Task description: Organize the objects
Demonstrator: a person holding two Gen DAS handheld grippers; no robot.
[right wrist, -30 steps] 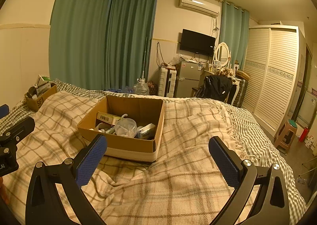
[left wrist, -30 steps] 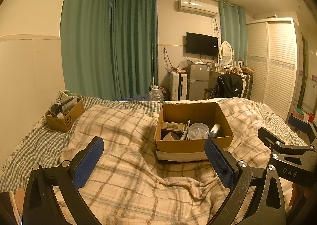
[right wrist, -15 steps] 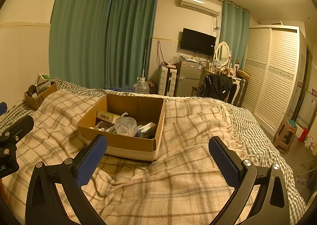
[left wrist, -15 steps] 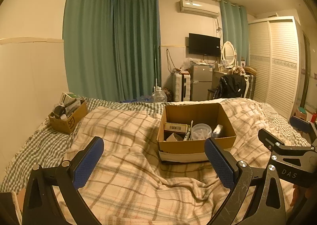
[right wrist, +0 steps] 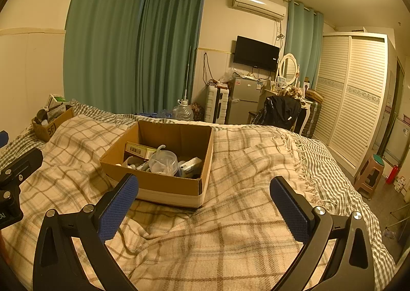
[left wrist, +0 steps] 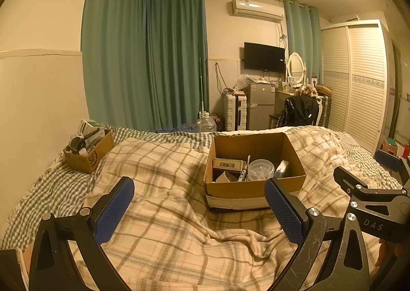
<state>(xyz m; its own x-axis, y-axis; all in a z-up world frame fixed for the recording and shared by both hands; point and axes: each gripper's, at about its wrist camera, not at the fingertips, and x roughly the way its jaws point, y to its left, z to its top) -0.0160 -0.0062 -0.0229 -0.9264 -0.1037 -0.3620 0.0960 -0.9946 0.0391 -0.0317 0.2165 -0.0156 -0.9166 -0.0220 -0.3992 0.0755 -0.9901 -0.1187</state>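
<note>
Both tongs are hanging low over the bed, at the bottom of each frame. The left tongs (left wrist: 198,210) are standing wide open with nothing between the blue pads. The right tongs (right wrist: 203,210) are wide open too, and they are holding nothing.

Not much is changing. Since a second ago, the left view is sitting a little lower and the big box is looking a tiny bit farther up the frame. Nothing in the box is moving and the tongs are staying open. So I am guessing the hands are only lining up, and no thing is being picked or dropped right now.

The plaid blanket (left wrist: 164,227) is lying rumpled under the tongs. Past it, in the middle of the left frame, the big cardboard box (left wrist: 256,188) is sitting on the bed with its top open to the ceiling. Its long side is running left to right in the left view. Inside, a flat label box (left wrist: 228,163) is lying on the left side, with its long way going left to right. A clear round tub (left wrist: 261,168) is sitting beside it, mouth up.

Farther off, at the middle left, a small cardboard box (left wrist: 89,153) is sitting full of things near the wall. Behind the bed, green curtains (left wrist: 143,60) are hanging.
</note>
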